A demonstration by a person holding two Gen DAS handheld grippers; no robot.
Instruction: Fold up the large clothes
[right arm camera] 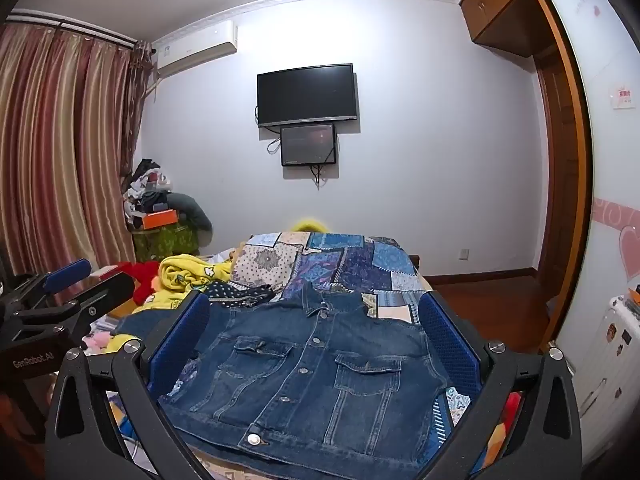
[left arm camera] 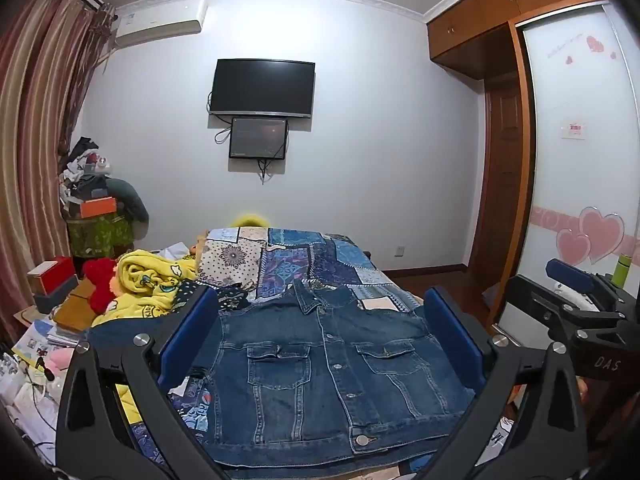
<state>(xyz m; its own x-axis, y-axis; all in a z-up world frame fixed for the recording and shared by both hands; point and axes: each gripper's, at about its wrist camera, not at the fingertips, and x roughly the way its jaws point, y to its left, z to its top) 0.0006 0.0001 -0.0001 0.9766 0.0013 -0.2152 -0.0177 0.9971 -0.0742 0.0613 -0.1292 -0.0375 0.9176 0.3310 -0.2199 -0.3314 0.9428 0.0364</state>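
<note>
Dark blue buttoned denim jacket (left arm camera: 320, 376) flat, front up, on patchwork quilt (left arm camera: 304, 260), collar far, hem near; left gripper (left arm camera: 320, 344) and right gripper (right arm camera: 312, 344) hover side by side at hem, both wide, empty (neither clearly nearer)

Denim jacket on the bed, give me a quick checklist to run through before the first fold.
1. Denim jacket lies front up, buttoned, on the patchwork bedspread: ok.
2. Left gripper open, nothing between its pads: ok.
3. Right gripper open, nothing between its pads: ok.
4. Sleeves laid out flat: cannot tell; one runs off behind a left gripper finger, the other is not in view.
5. Room beside the jacket: not ok; the yellow garment and a dark dotted cloth crowd its collar side.
6. Hem reachable: ok; it is the edge nearest both grippers.
</note>
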